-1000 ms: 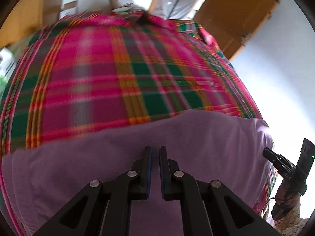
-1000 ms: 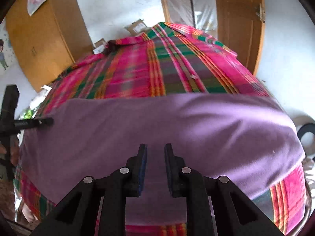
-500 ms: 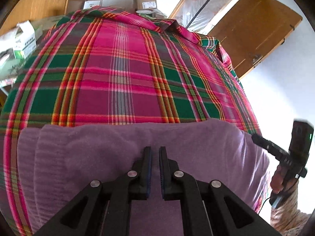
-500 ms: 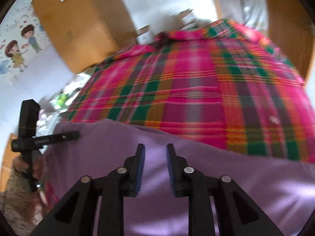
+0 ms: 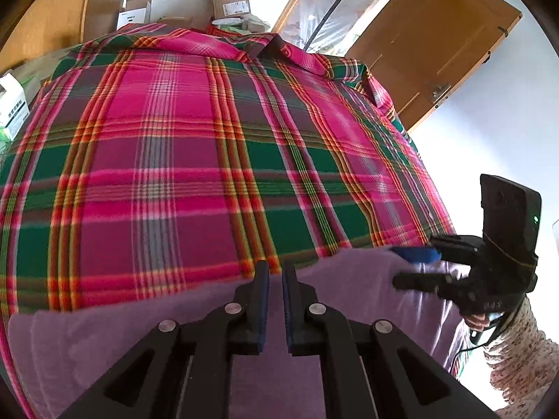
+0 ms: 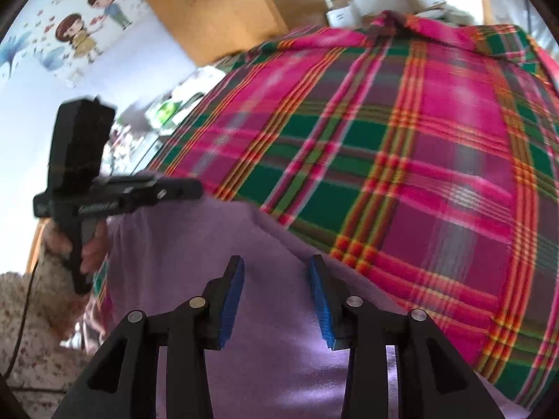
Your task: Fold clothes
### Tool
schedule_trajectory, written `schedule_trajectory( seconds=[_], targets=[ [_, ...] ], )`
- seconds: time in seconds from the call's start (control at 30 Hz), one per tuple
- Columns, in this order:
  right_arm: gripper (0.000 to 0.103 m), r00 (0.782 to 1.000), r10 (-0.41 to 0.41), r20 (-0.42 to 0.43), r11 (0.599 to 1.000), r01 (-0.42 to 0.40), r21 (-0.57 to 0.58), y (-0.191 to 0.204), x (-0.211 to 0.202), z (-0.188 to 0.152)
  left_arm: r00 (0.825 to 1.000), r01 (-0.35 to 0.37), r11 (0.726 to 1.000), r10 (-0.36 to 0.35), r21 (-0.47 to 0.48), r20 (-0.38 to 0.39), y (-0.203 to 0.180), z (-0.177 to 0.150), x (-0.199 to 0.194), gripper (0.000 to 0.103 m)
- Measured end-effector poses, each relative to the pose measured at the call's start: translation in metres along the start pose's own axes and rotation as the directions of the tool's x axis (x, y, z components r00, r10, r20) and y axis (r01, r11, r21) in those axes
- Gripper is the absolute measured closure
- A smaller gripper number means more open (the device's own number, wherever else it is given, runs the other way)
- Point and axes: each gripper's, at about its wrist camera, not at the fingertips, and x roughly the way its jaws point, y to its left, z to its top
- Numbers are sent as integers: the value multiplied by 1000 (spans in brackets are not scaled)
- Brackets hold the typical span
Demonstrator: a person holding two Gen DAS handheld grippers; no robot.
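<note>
A purple garment (image 5: pixel 349 314) lies flat on the near part of a table covered with a pink, green and orange plaid cloth (image 5: pixel 174 174). My left gripper (image 5: pixel 276 269) sits at the garment's far edge, its fingers pressed almost together. In the right wrist view the left gripper (image 6: pixel 195 188) meets the far left corner of the garment (image 6: pixel 195 262), apparently pinching it. My right gripper (image 6: pixel 276 265) hovers open just above the purple fabric with nothing between its blue pads. From the left wrist view the right gripper (image 5: pixel 408 269) stands open at the garment's far right corner.
Cardboard boxes (image 5: pixel 230 7) are stacked past the table's far end. A wooden door (image 5: pixel 429 45) stands at the back right and a wooden cupboard (image 6: pixel 216 3) at the back left. A white box (image 5: pixel 12 108) sits left of the table. A floral sleeve (image 5: pixel 517 349) holds the right gripper.
The right gripper's fingers have spread apart and let go of the purple fabric. Both grippers have pulled back, so more plaid cloth shows beyond the garment. The left gripper's gap is unchanged.
</note>
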Motion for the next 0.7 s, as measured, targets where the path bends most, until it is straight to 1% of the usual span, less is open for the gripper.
schedule_trajectory(
  seconds=[0.13, 0.17, 0.27, 0.33, 0.4, 0.53, 0.63, 0.7],
  targets=[
    [63, 999, 35, -20, 999, -35, -17, 6, 1, -4, 999, 30, 999, -30, 21, -17, -9, 8, 7, 96],
    [65, 999, 40, -22, 999, -41, -17, 8, 1, -6, 999, 38, 999, -38, 28, -20, -13, 11, 10, 96],
    [66, 998, 56, -30, 998, -56, -17, 12, 2, -11, 996, 80, 996, -79, 48, -31, -26, 16, 15, 92],
    [66, 997, 66, -35, 998, -67, -18, 15, 3, -15, 995, 95, 993, -93, 65, -38, -35, 18, 19, 90],
    [66, 996, 77, -40, 997, -78, -18, 18, 3, -18, 995, 95, 992, -91, 82, -50, -45, 20, 24, 90],
    [66, 994, 97, -50, 995, -98, -17, 23, 4, -25, 989, 103, 990, -91, 98, -116, -58, 16, 39, 90],
    [65, 993, 101, -54, 995, -102, -8, 23, 4, -30, 989, 87, 990, -72, 110, -133, -61, 10, 43, 90],
    [65, 993, 99, -65, 995, -99, 1, 23, 3, -32, 987, 99, 991, -87, 89, -137, -57, 8, 43, 89]
  ],
)
